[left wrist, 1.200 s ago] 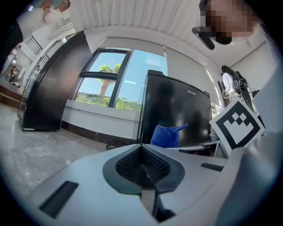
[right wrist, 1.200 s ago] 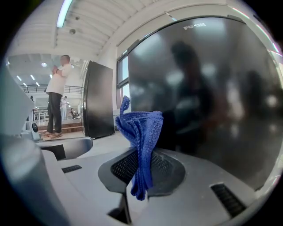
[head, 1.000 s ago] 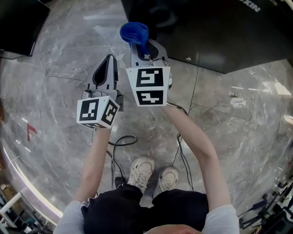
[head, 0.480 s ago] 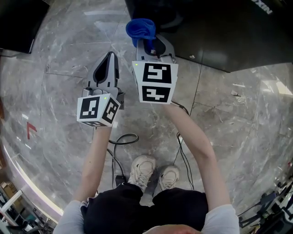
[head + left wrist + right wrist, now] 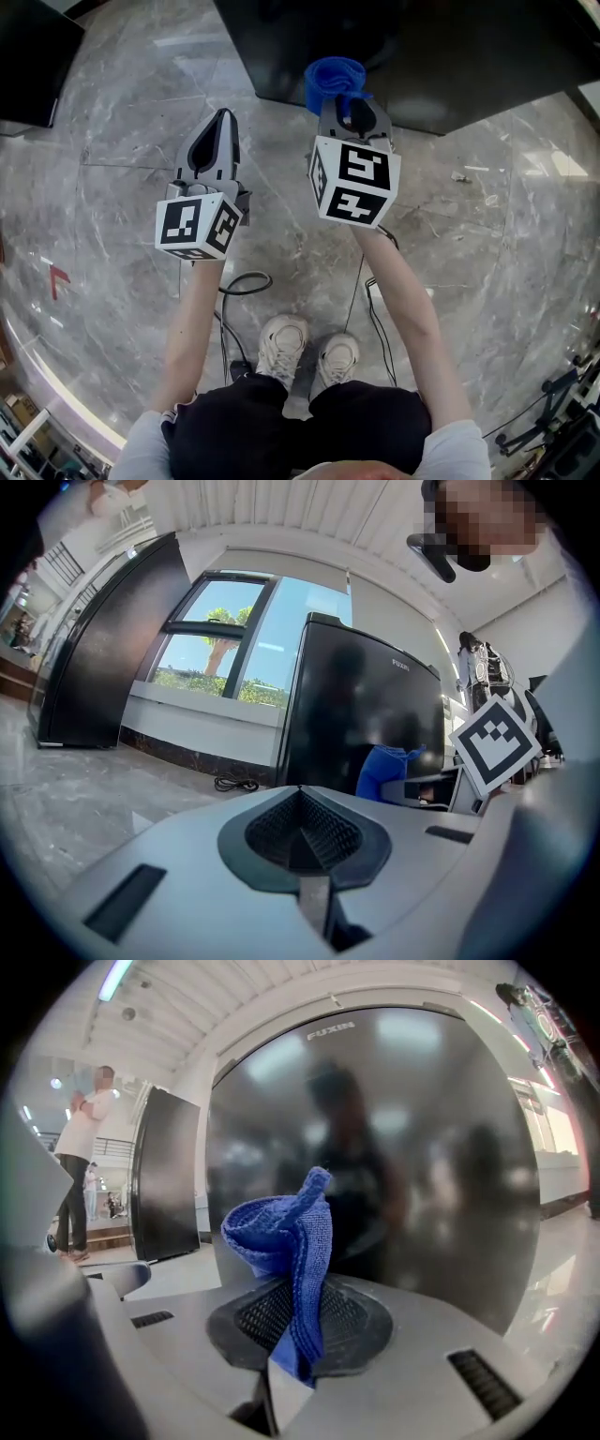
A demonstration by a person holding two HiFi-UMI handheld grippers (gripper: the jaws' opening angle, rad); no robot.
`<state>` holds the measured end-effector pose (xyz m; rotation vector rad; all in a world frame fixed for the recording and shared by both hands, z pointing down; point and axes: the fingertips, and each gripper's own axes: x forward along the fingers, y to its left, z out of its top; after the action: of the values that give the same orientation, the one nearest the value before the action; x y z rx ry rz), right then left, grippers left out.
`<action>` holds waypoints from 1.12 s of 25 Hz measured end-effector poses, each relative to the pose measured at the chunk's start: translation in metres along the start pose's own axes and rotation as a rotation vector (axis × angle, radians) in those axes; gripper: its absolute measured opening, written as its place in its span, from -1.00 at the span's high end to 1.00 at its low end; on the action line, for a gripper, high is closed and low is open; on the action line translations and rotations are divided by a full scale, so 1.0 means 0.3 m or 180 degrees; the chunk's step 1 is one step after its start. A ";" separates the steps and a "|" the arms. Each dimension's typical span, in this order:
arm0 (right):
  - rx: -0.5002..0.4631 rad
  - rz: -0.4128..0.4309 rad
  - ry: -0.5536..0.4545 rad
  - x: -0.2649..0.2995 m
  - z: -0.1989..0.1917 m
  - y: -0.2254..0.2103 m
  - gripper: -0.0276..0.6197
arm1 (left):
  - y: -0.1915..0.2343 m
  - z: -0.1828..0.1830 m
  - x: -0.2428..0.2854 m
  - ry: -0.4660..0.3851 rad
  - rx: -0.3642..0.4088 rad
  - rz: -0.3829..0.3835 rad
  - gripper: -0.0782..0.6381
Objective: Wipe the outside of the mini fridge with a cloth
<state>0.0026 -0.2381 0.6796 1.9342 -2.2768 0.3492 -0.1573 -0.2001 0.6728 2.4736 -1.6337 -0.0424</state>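
Observation:
The black mini fridge (image 5: 441,56) stands ahead on the marble floor; its glossy door (image 5: 403,1147) fills the right gripper view. My right gripper (image 5: 349,101) is shut on a blue cloth (image 5: 334,82), which bunches up above the jaws (image 5: 286,1241) close to the fridge front. The left gripper (image 5: 222,120) hangs to the left, shut with nothing in it, pointing past the fridge's left corner (image 5: 361,714). The cloth (image 5: 386,769) also shows at the right of the left gripper view.
A second black appliance (image 5: 33,56) stands at the far left, also visible as a tall dark cabinet (image 5: 103,649). Black cables (image 5: 246,281) lie on the floor by the person's feet. Another person (image 5: 82,1157) stands in the background.
The right gripper with the blue cloth has moved to the right and slightly forward along the fridge front. The left gripper has stayed in place.

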 end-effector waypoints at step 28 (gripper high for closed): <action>0.0687 -0.1956 -0.0088 -0.328 0.003 -0.893 0.69 | -0.153 -0.015 0.034 0.0010 -0.0054 -0.0198 0.77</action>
<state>0.2828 -0.1846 0.6779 2.6196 -1.5836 0.4993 -0.1110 -0.1914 0.6706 2.5102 -1.5484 -0.0603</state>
